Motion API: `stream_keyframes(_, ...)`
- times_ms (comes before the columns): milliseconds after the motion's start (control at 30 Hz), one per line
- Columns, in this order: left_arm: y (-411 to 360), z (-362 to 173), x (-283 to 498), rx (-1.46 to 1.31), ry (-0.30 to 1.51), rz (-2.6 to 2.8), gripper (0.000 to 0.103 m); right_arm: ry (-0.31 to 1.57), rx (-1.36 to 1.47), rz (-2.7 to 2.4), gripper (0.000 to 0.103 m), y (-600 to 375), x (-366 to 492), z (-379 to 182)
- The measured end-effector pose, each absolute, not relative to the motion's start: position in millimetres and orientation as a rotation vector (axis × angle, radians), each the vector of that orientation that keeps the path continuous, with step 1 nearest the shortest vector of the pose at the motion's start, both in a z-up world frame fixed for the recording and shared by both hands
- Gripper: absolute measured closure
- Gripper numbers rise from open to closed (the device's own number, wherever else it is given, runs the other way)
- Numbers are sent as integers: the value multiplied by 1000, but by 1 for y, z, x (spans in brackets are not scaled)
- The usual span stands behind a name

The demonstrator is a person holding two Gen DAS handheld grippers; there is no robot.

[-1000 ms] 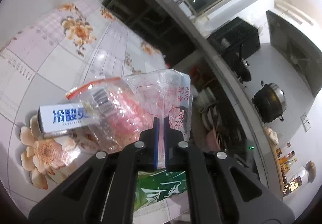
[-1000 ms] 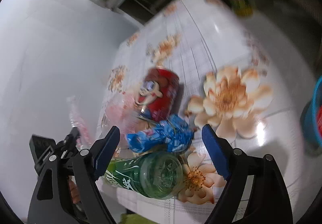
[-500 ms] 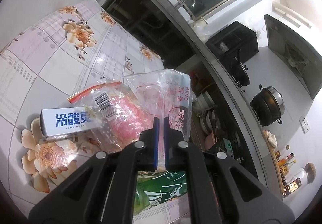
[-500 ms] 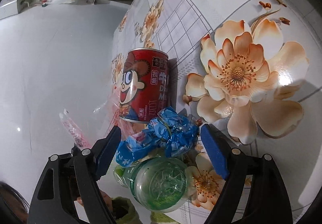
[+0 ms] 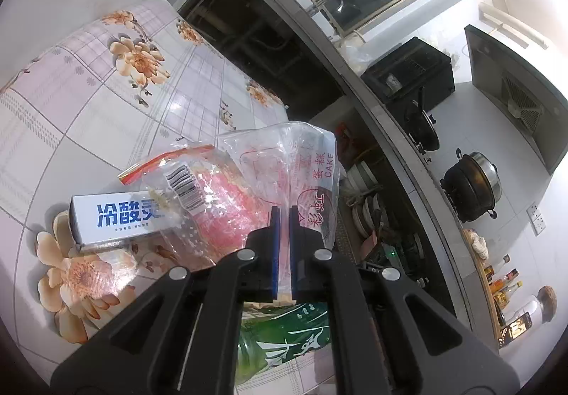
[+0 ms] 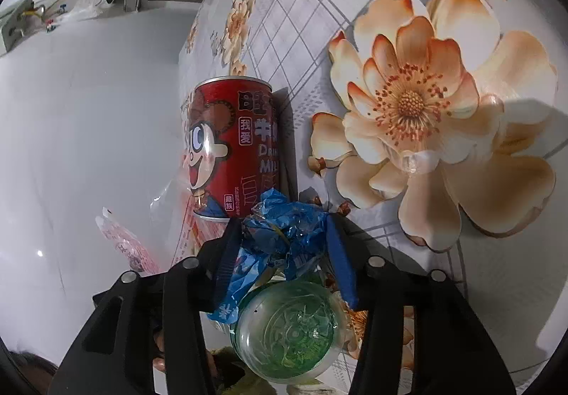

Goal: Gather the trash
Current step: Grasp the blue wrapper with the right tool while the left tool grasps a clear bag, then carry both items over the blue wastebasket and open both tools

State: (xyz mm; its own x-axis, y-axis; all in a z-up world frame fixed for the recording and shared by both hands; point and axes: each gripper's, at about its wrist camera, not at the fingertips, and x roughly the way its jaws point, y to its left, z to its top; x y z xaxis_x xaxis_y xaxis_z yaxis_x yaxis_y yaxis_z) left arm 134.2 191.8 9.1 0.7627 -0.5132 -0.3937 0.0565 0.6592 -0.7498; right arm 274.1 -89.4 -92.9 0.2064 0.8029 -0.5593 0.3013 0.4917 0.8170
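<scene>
Blue wrapper (image 6: 284,239) between closing right fingers (image 6: 227,253); red can (image 6: 234,146) behind, green bottle (image 6: 287,327) below; left fingers (image 5: 273,249) clamp clear bag (image 5: 284,175).

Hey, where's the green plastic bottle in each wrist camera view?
Left wrist view: the green bottle lies at bottom centre, partly behind the claw's fingers.
Right wrist view: the bottle is seen end-on at bottom centre, under the blue wrapper.
Shared landmark: the floral tablecloth.
</scene>
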Motion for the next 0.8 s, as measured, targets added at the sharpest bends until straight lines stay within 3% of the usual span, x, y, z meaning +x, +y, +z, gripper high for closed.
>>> stream_keyframes(267, 192, 12, 134, -794, 621, -351, 100, 1319, 1103, 431, 67, -107, 264, -91)
stream_keyframes(800, 153, 55, 132, -712, 556, -478, 100, 1030, 1239, 449, 68, -186, 225, -46)
